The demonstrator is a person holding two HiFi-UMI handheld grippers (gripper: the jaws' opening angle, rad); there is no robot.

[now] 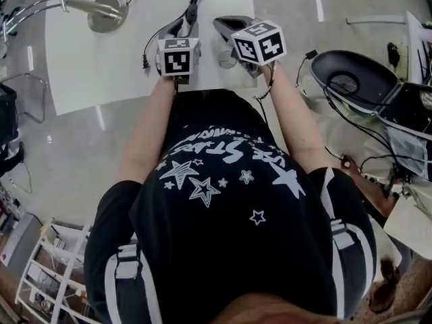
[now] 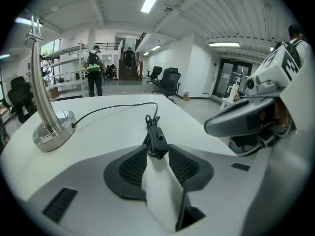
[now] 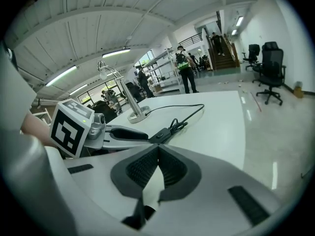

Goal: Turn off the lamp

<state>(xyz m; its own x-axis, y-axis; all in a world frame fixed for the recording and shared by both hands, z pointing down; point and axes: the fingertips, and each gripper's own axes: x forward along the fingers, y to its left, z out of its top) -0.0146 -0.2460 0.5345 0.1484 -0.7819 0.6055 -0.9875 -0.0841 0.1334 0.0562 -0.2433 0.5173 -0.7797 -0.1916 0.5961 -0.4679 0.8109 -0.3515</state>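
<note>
On the white table point(image 1: 101, 73), toward its far left corner, stands the silver metal lamp point(image 2: 51, 131) with a round base and a curved neck. From the base a thin black cord point(image 2: 113, 107) runs across the table to a small black inline switch point(image 2: 157, 139), which lies near the table's front edge, well apart from the lamp. From these views I cannot say for sure whether the lamp is lit, because its head is small and far away in the right gripper view.

The left gripper point(image 2: 157, 151) has its fingers pinching the switch at the very tips, with the button facing upward. The right gripper point(image 3: 158, 149) has its fingers pressed together with nothing between them, and it points toward the switch from just beside the left one.

I judge the switch to be light, hard plastic, rather smooth, so it can slide or twist when it is pushed. The cord is soft and gives no support. It seems best to hold the switch by its two long sides and to press the button from above with a closed tip.

Both forearms reach forward from the body over the near edge of the table. The two grippers sit side by side and low, close to the table, and the right one is turned a little inward.
</note>
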